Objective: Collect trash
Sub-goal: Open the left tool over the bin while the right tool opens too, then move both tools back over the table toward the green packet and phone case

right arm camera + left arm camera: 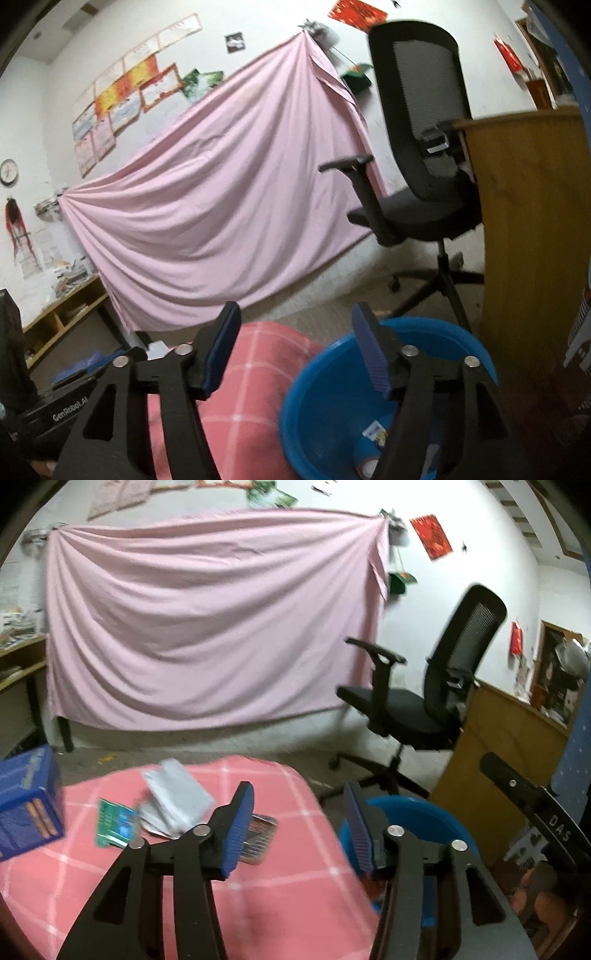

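Note:
My left gripper (299, 830) is open and empty above the right edge of a table under a pink checked cloth (184, 886). On the cloth lie a crumpled white plastic bag (177, 801), a green packet (114, 823) and a dark flat wrapper (258, 834) just behind the left finger. A blue bin (417, 812) stands right of the table. My right gripper (295, 350) is open and empty above the bin (332, 406), which holds a small wrapper (376, 432) and other scraps.
A blue box (26, 801) sits at the table's left edge. A black office chair (424, 701) and a wooden cabinet (498, 753) stand to the right. A pink sheet (214, 627) hangs on the back wall. The other gripper's body (535, 812) shows at right.

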